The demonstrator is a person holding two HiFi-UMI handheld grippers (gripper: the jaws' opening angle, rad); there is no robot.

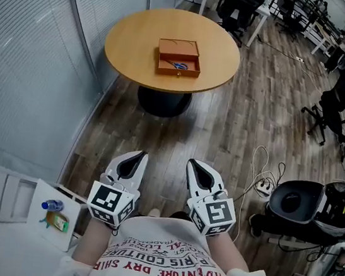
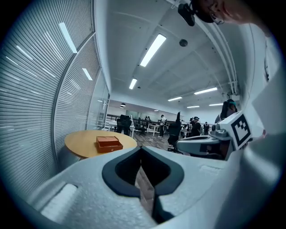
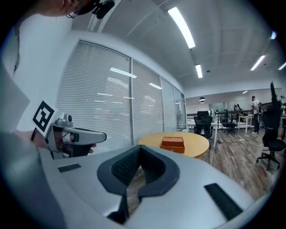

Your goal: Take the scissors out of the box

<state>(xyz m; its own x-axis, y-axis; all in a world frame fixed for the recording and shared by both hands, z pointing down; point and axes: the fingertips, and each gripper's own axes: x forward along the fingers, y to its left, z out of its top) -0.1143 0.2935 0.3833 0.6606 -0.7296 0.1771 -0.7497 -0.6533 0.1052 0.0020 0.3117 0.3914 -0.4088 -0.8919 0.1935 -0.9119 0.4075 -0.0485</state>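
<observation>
Head view: a round, light wooden bench (image 1: 135,40) stands well ahead on the grey-brown plank floor (image 1: 237,130). A small orange-brown wooden box (image 1: 178,49) lies near the bench's middle. In the open part of the box, on the side nearer the person, lie the blue-handled scissors (image 1: 180,66). Both tools are held low, close to the person's white printed shirt (image 1: 161,260) and well apart from the bench. The left tongs (image 1: 138,157) and the right tongs (image 1: 193,166) are side by side and point toward the bench. In the left gripper view the dark-padded jaws meet at their tips with nothing between them. In the right gripper view the jaws are likewise together and empty, with the box (image 3: 173,144) far off beyond them
</observation>
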